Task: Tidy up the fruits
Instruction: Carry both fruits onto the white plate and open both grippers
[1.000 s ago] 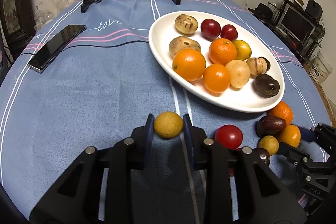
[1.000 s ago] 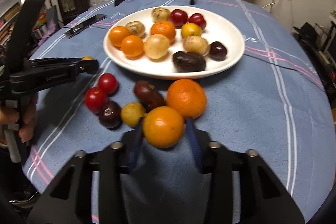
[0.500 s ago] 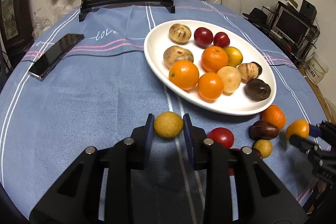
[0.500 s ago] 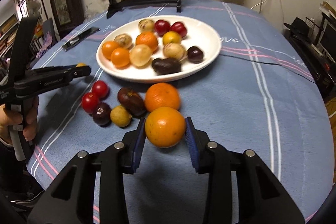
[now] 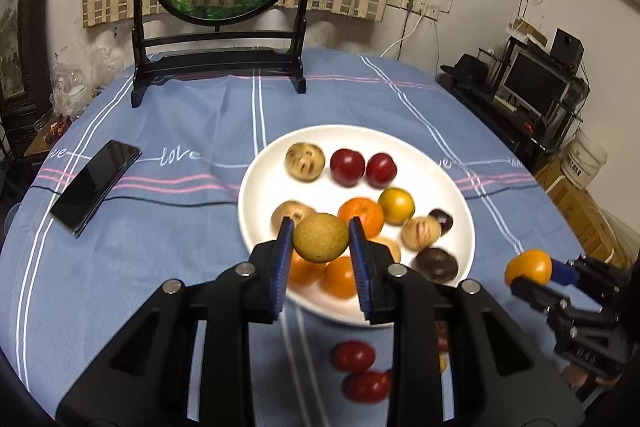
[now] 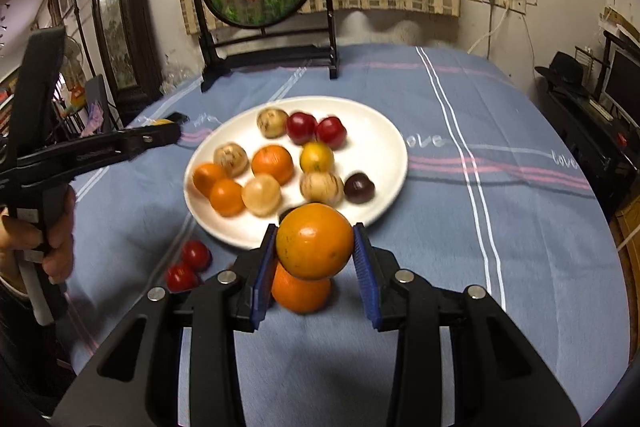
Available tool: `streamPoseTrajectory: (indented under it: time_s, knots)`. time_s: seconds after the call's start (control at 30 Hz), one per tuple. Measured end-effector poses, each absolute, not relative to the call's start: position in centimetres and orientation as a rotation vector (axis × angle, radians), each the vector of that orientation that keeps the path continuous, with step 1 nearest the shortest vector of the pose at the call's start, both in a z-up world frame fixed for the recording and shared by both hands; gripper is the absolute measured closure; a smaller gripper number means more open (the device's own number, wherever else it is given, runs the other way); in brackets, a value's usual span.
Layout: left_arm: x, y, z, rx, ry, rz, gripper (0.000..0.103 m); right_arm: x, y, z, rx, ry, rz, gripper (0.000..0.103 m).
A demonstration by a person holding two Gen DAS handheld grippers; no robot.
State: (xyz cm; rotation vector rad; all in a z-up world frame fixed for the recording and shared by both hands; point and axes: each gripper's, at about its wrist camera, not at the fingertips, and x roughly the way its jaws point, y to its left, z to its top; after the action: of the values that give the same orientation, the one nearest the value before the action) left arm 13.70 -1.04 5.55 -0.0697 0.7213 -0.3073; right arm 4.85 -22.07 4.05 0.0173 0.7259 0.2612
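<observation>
Tablecloth [image 5: 168, 259]: blue, white and pink stripes
Plate [image 5: 452, 187]: plain white
Held fruit [image 5: 321, 237]: dull yellow-green, speckled
Held orange [image 6: 314, 241]: bright orange
Finger pads [image 6: 363, 263]: blue
Phone [image 5: 95, 183]: glossy black
Blurred loose fruits [image 5: 353, 355]: red, perhaps tomatoes

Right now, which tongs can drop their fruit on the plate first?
Probably the left. The left tongs hold the yellow-green fruit right over the white plate. The right tongs grip an orange at the plate's near rim.
</observation>
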Motion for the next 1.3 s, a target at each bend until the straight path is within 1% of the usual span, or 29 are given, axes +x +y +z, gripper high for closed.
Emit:
streamPoseTrajectory:
  time_s: [0.33, 0.57, 0.7, 0.87, 1.07, 1.13, 1.2, 1.23, 1.27, 1.3]
  knots:
    - [16.0, -3.3, 4.5, -0.03, 0.757, -0.31, 0.075, 8.0, -21.5, 4.4, 0.014, 0.717, 0.26, 0.065]
    - [18.1, -4.0, 4.1, -0.02, 0.791, -0.299, 0.075, 12.9, -20.8, 3.7, -0.022, 0.755, 0.235, 0.065]
    - [19.7, -4.4, 3.3, -0.009, 0.809, -0.28, 0.075, 15.1, -20.8, 2.8, 0.007, 0.769, 0.222, 0.065]
    - [20.6, -4.0, 1.9, -0.028, 0.827, -0.282, 0.075, 16.0, -21.5, 1.0, 0.057, 0.786, 0.238, 0.065]
    - [20.4, -4.2, 1.2, 0.012, 0.813, -0.251, 0.074, 16.2, -22.0, 0.2, 0.058, 0.755, 0.182, 0.065]
    - [20.2, -4.4, 1.1, 0.013, 0.801, -0.254, 0.066, 16.3, -21.8, 0.0, 0.033, 0.747, 0.167, 0.065]
    - [20.0, -4.7, 1.1, 0.04, 0.783, -0.249, 0.054, 16.3, -21.6, -0.1, -0.009, 0.725, 0.146, 0.064]
    - [19.8, -4.9, 1.2, 0.058, 0.768, -0.243, 0.052, 16.3, -21.6, -0.1, -0.016, 0.72, 0.14, 0.062]
    - [19.6, -5.1, 1.2, 0.074, 0.754, -0.239, 0.05, 16.4, -21.6, -0.2, -0.012, 0.723, 0.142, 0.057]
    - [19.4, -5.2, 1.3, 0.084, 0.745, -0.237, 0.046, 16.4, -21.8, -0.2, 0.001, 0.727, 0.144, 0.043]
